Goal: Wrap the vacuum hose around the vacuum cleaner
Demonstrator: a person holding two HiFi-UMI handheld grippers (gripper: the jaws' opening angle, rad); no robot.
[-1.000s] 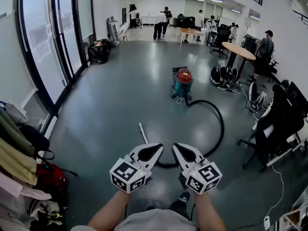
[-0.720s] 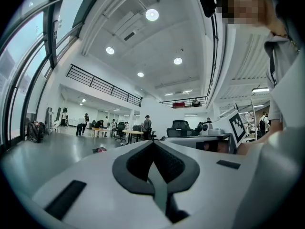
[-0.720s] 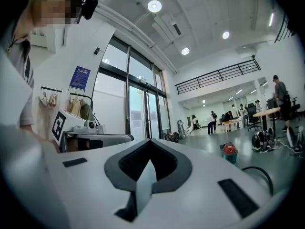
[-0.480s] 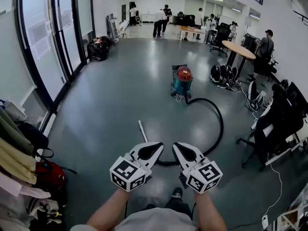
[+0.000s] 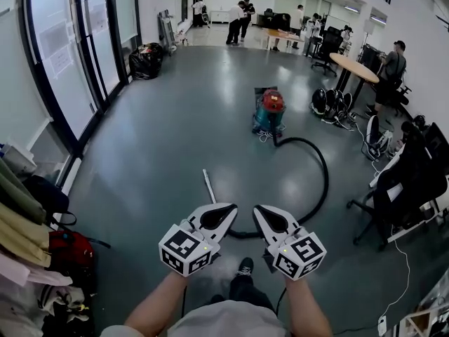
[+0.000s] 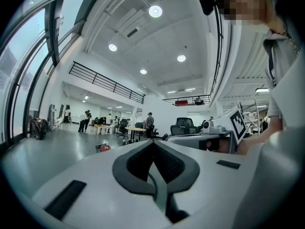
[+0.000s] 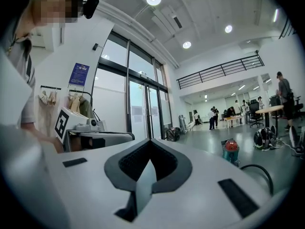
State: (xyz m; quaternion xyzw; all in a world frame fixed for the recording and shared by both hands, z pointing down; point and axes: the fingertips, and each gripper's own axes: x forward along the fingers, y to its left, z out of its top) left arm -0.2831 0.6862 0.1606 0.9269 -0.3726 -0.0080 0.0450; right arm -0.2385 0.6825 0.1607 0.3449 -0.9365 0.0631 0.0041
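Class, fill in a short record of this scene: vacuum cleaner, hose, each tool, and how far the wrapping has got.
Vacuum cleaner: upright on the floor
Hose: lies in a loose curve on the floor, not wrapped around the cleaner
Left tool: shut, empty
Right tool: shut, empty
Wrapping: not begun; neither tool touches the hose
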